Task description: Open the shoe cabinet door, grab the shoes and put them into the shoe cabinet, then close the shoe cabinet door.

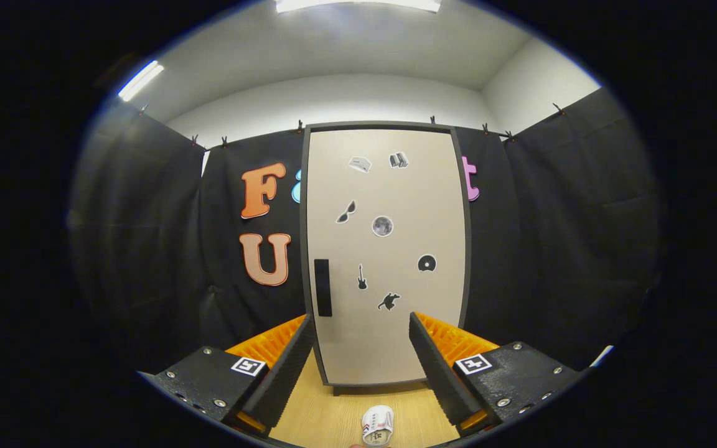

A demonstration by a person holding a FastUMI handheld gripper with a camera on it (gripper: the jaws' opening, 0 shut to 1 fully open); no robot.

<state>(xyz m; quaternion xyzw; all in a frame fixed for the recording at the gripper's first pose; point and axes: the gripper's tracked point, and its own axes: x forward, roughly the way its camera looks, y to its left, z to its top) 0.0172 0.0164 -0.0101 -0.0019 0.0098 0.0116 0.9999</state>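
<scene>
A tall beige shoe cabinet [386, 255] with a dark frame stands upright beyond my fingers, its door shut. A black vertical handle [322, 287] sits near the door's left edge, just above my left fingertip [304, 333]. Small stickers dot the door. A white shoe [377, 425] with dark and red markings lies on the light wooden floor [327, 417], between my fingers and close to me, in front of the cabinet's base. My gripper [361, 326] is open, its fingers wide apart with nothing between the tips, pointing at the lower part of the door.
Black cloth walls hang behind and to both sides of the cabinet [576, 249]. White wall and ceiling lights [140, 81] show above. Wooden floor lies between me and the cabinet's foot.
</scene>
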